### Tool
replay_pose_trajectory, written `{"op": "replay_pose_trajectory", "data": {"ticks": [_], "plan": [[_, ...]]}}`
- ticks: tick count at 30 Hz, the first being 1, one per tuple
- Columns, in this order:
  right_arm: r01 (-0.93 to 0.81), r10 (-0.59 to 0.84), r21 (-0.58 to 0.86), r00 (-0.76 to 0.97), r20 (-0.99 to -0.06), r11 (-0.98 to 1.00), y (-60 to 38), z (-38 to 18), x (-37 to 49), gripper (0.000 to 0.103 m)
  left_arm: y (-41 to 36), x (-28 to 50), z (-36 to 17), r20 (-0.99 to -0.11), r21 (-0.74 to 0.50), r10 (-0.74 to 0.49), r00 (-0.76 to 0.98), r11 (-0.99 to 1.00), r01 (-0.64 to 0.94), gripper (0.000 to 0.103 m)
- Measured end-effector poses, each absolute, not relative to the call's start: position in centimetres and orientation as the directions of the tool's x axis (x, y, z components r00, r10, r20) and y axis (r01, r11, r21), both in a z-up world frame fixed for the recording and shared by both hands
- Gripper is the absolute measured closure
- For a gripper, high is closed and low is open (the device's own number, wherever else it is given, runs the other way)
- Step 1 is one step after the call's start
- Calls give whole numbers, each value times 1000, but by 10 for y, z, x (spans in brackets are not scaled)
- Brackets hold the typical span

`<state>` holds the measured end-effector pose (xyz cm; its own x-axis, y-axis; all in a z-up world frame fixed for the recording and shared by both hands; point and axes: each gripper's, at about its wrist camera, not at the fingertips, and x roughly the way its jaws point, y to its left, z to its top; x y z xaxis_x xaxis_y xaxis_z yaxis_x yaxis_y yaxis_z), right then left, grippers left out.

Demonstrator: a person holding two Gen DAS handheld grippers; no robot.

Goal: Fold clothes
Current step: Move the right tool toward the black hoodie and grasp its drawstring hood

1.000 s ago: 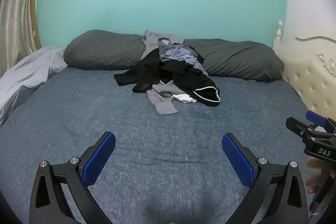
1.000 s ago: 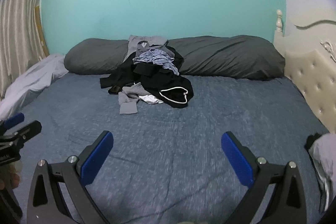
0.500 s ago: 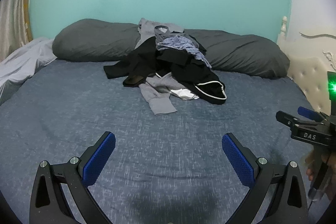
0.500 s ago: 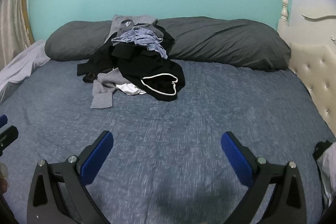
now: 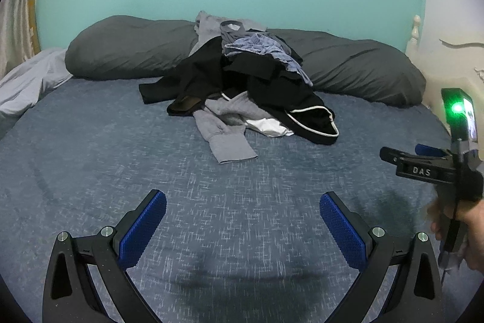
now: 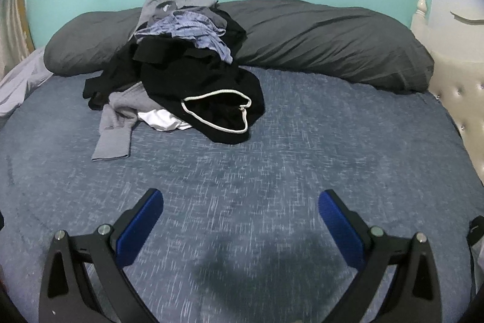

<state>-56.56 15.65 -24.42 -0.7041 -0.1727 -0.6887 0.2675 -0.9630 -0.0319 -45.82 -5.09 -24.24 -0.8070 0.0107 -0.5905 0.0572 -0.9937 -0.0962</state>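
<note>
Clothes (image 5: 242, 90) lie heaped and unfolded against the pillows at the bed's (image 5: 90, 147) far edge as both tools, left (image 5: 242, 226) and right (image 6: 240, 224), hover wide open and empty, apparently approaching to pick a garment.

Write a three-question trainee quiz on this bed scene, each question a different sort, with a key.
1. True or false: the left gripper is shut on a garment.
2. Multiple choice: the grey sleeve lies (A) on the pillow, (B) on the sheet at the near-left edge of the pile, (C) between the right gripper's pads.
3. Fill in: the black hood has a ____ trim.

Key: 1 false, both grippers hang open over bare sheet, short of the pile. 2 B. 3 white.
</note>
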Motion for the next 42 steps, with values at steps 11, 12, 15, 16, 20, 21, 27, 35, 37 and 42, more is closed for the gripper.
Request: {"op": "replay_pose_trajectory", "data": {"ticks": [11, 12, 15, 16, 20, 21, 27, 35, 37, 42], "plan": [[245, -174, -2, -695, -698, -969, 147, -269, -629, 0, -47, -491, -272, -605, -128, 34, -795, -990, 55, 0], [240, -177, 9, -689, -703, -971, 147, -271, -636, 0, -47, -493, -275, -608, -132, 37, -793, -990, 55, 0], [241, -174, 12, -665, -726, -970, 143, -280, -655, 0, -44, -501, -284, -614, -138, 46, -788, -989, 50, 0], [243, -173, 10, -657, -734, -970, 142, -283, -660, 0, -43, -503, -286, -616, -136, 46, -787, -990, 49, 0], [251, -171, 6, -642, -748, -968, 137, -291, -676, 0, -44, -513, -290, -618, -132, 41, -785, -990, 52, 0], [252, -170, 5, -638, -751, -968, 136, -293, -680, 1, -45, -515, -291, -620, -132, 39, -784, -990, 55, 0], [263, -166, -2, -615, -771, -965, 129, -305, -703, 26, -48, -524, -298, -627, -140, 45, -777, -989, 56, 0], [258, -179, 22, -606, -775, -966, 124, -317, -721, 37, -51, -526, -304, -627, -149, 54, -777, -988, 51, 0], [262, -184, 26, -602, -777, -965, 121, -319, -726, 45, -52, -526, -305, -625, -150, 55, -778, -987, 50, 0], [246, -175, 26, -607, -775, -969, 118, -323, -735, 63, -55, -525, -306, -620, -156, 57, -783, -986, 52, 0]]}}
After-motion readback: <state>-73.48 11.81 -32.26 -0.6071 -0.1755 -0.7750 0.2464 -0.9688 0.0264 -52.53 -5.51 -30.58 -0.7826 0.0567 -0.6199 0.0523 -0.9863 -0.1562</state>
